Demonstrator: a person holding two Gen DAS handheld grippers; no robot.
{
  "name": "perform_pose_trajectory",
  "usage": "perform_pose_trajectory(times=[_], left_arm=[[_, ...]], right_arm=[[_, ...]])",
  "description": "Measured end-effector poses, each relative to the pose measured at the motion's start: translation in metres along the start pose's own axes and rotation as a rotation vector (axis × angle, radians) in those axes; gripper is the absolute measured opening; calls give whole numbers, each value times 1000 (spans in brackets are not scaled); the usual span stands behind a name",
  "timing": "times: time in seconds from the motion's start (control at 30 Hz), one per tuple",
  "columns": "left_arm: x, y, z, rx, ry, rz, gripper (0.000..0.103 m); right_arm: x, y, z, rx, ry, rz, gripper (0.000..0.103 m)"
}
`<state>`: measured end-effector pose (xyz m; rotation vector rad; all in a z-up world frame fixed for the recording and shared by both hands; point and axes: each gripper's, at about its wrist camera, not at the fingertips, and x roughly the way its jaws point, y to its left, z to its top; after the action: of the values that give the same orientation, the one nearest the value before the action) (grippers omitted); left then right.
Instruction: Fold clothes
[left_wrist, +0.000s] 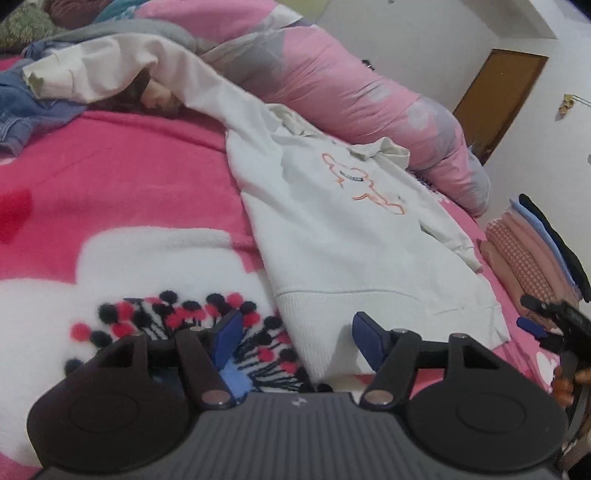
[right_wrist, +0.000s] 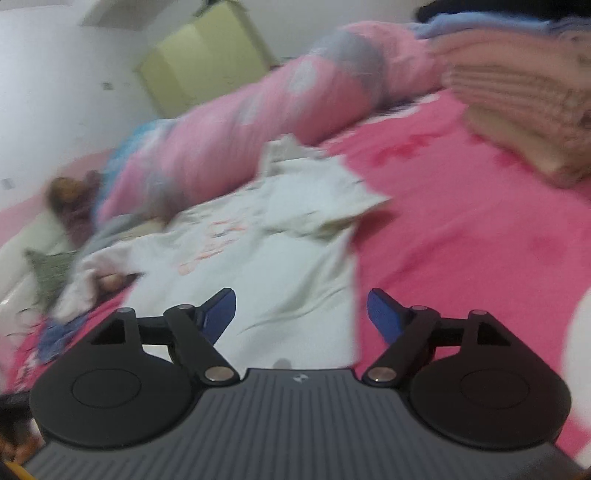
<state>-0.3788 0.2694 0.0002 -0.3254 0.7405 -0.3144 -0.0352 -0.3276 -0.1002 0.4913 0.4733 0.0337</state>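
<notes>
A white sweatshirt (left_wrist: 351, 236) with an orange outline print lies spread on the pink bed, one long sleeve stretched to the far left. My left gripper (left_wrist: 295, 332) is open and empty, just short of the ribbed hem's near left corner. The right gripper shows at the right edge of the left wrist view (left_wrist: 535, 317). In the blurred right wrist view the sweatshirt (right_wrist: 280, 273) lies ahead with a sleeve folded over near its top. My right gripper (right_wrist: 301, 312) is open and empty above the hem's right part.
A pink blanket (left_wrist: 129, 177) with white and dotted patches covers the bed. A rolled pink duvet (left_wrist: 332, 77) lies behind the sweatshirt. A stack of folded clothes (left_wrist: 532, 251) sits at the right. Loose denim (left_wrist: 26, 107) lies far left. A doll (right_wrist: 70, 199) lies by the duvet.
</notes>
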Motion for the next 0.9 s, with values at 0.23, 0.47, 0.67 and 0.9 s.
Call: perform_pose_trajectory(times=[0.23,0.47,0.67,0.9], left_arm=[[119,-17,59,-10,-59,-4,9],[229,-33,136,-54,-149,-54,4],[218,-38,178,-48,-208,-137,3],[228,-41,128,18,20,-108,4]], right_arm=[[61,8,10,-45,192,-127,56],[31,20,21,3,173,-39,5],[-41,38,26,49,149,78,4],[-95,30,-27,78,213,48,5]])
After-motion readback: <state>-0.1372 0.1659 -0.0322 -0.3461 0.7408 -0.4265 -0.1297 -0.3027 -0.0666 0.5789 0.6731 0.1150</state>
